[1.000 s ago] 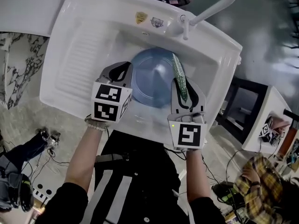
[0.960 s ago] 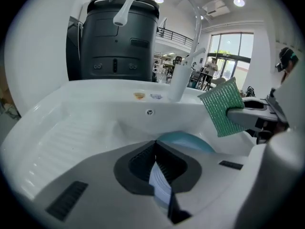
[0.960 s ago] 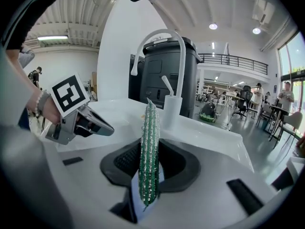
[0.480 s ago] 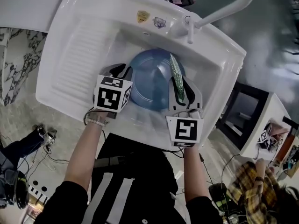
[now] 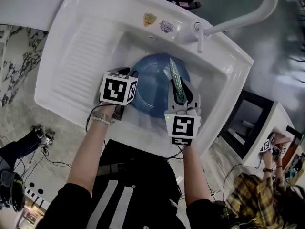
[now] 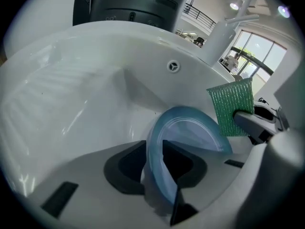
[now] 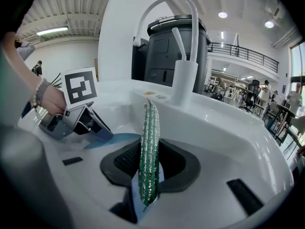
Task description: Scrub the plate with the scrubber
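The blue plate is being held in the sink by its left rim, clamped in the left gripper — seemingly light, stiff, slippery; the soft green scrubber is being pinched by the right gripper

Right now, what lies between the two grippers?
The blue plate, in the head view: left gripper clamps its rim, right gripper holds the scrubber.

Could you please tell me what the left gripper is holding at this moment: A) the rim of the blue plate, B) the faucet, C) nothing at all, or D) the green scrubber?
A: the left gripper view shows the blue plate standing on edge with its rim clamped in the left gripper, while the green scrubber sits in the right gripper.
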Demonstrator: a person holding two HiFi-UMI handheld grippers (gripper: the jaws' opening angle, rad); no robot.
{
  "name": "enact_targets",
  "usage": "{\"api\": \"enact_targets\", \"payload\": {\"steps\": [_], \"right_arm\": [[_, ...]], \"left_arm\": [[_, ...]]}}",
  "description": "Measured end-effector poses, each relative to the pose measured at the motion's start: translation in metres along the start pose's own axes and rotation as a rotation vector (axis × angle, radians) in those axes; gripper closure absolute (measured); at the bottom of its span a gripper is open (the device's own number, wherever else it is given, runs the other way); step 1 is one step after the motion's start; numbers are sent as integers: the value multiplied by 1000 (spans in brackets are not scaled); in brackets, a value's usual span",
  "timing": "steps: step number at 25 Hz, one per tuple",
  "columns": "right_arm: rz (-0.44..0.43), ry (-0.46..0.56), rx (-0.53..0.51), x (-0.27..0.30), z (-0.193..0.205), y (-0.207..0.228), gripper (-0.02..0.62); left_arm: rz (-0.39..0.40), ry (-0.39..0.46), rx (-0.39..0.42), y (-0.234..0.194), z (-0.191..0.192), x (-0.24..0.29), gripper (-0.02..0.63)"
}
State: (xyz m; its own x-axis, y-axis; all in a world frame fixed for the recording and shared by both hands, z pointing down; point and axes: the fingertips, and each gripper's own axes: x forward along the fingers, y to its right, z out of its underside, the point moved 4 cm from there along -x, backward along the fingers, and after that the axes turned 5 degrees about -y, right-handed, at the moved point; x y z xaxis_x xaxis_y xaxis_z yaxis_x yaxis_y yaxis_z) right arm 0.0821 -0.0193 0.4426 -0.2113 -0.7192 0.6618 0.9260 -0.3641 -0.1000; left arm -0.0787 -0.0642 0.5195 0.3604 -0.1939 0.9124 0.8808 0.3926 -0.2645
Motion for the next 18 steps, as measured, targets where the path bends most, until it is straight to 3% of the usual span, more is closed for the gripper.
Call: {"api": "enact_targets", "payload": {"steps": [7,12,18], "right_arm": [[43,-74,-58,24,12,1,499],[84,-132,-93,37,25,4,500],[141,-194,-165,51,33,4,499]], "left_arm": [[8,-37,-44,-4,2,13,515],[-28,-32,-52,-9,1,14,586],[-23,-27,-50,-8,1,16,586]]}}
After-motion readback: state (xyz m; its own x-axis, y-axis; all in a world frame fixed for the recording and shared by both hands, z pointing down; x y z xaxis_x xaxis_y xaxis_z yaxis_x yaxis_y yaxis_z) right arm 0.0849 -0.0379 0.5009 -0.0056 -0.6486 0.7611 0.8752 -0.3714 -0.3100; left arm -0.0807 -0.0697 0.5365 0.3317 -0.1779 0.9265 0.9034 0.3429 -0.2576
